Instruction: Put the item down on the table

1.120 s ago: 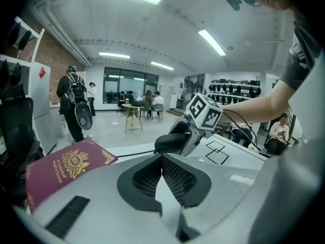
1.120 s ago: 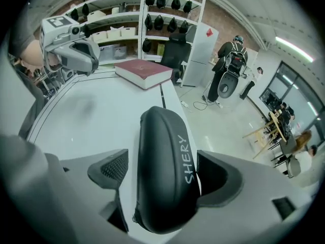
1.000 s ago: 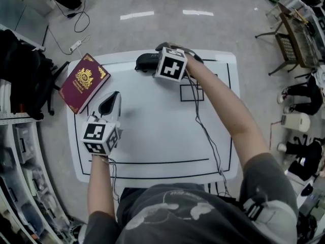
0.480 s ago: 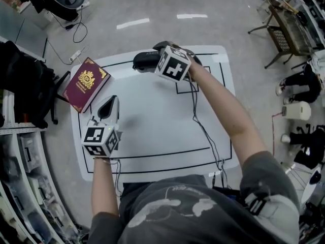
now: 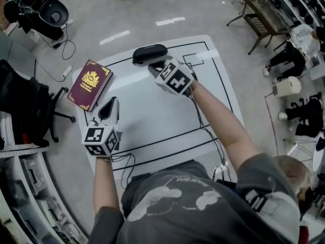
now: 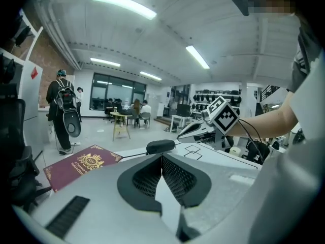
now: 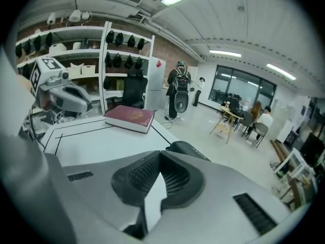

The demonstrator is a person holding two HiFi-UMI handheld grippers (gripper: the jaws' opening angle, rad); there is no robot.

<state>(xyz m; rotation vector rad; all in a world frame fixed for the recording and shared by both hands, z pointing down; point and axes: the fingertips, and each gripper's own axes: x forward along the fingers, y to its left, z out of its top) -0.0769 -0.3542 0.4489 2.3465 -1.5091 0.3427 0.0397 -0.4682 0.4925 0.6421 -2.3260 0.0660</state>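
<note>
Red book (image 5: 90, 84) on the table's (image 5: 152, 121) left edge. Just right of it, left tool (image 5: 112, 102), jaws together, nothing between. Farther right, at the far edge, black case (image 5: 150, 53) lying flat on the table, lid closed, contents unseen. Just on its near side, right tool (image 5: 154, 67), jaws together and empty, the case beyond its tips.

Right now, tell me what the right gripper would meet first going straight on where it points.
The black case, lying on the table just past the shut right gripper. It sits slightly right of the line, so probably a glancing hit.
</note>
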